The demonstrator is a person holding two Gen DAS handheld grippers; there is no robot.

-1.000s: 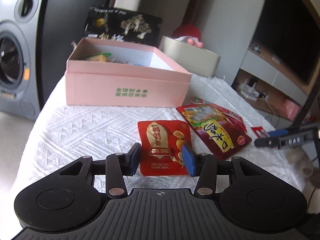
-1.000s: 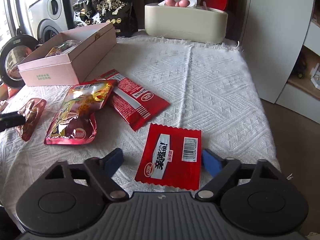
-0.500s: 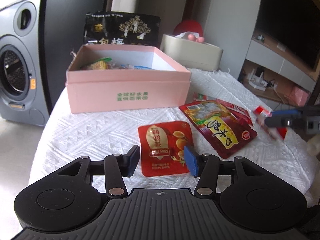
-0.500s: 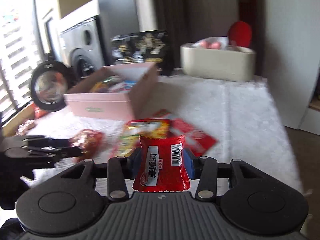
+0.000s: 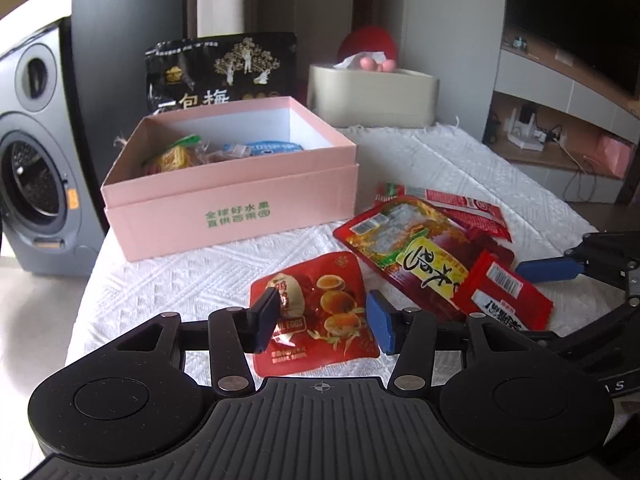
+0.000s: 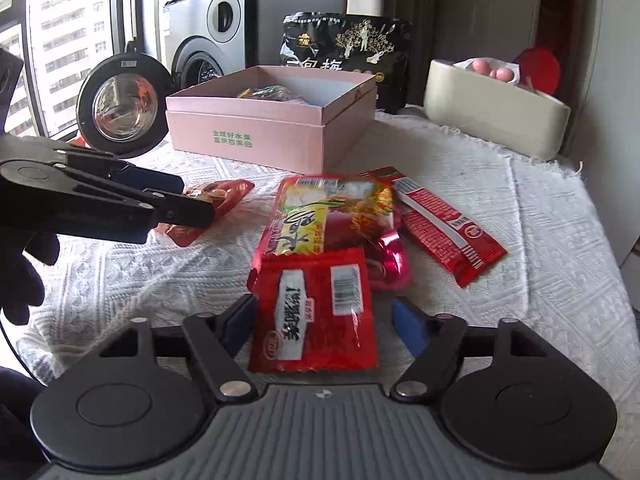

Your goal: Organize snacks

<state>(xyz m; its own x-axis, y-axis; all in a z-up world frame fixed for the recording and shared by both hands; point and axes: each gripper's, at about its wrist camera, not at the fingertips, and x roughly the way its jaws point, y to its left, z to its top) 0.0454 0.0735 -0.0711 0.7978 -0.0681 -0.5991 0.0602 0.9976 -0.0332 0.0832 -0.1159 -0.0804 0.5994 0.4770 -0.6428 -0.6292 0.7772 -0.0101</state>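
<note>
A pink open box (image 5: pixel 240 196) (image 6: pixel 276 128) with several snacks inside stands at the back left of the table. My left gripper (image 5: pixel 322 322) is open around a red quail-egg packet (image 5: pixel 320 312) (image 6: pixel 216 196) lying on the cloth. My right gripper (image 6: pixel 324 322) is open, and a red packet with a barcode (image 6: pixel 316 312) (image 5: pixel 508 296) lies between its fingers, resting partly on a large red-yellow packet (image 6: pixel 332 216) (image 5: pixel 416 248). A long red packet (image 6: pixel 444 224) (image 5: pixel 460 208) lies to the right of that.
A black snack bag (image 5: pixel 220 72) (image 6: pixel 348 44) stands behind the box. A beige tissue box (image 5: pixel 372 96) (image 6: pixel 496 108) sits at the back right. A washing machine (image 5: pixel 28 152) is left of the table. The white cloth (image 6: pixel 552 264) ends at the table's right edge.
My right gripper carried the barcode packet leftward to beside the large packet, then opened; the packet now lies loose between its fingers. My left gripper stayed around the quail-egg packet.
</note>
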